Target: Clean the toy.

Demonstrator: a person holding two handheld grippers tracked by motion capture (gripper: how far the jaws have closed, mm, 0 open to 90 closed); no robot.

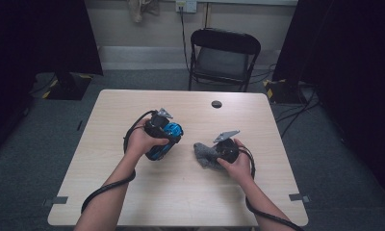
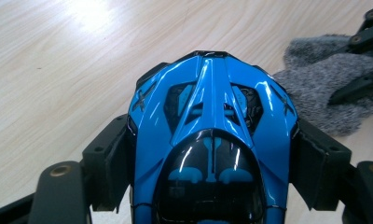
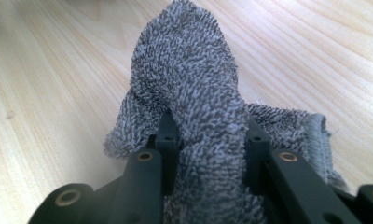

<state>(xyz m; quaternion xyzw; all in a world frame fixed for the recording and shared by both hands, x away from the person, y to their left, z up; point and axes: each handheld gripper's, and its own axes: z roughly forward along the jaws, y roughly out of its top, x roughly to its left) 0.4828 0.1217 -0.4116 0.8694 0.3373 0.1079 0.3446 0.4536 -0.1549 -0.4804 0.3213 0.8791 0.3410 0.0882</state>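
A pale wooden table stands before a black folding chair. The left gripper clamps a glossy blue toy car above the tabletop — the right gripper pinches a bunched grey cloth lying just beside it.

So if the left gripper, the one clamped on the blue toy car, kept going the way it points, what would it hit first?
Probably bare table. The left gripper aims the car over open wood; the grey cloth lies off to the side, though depth is hard to judge.
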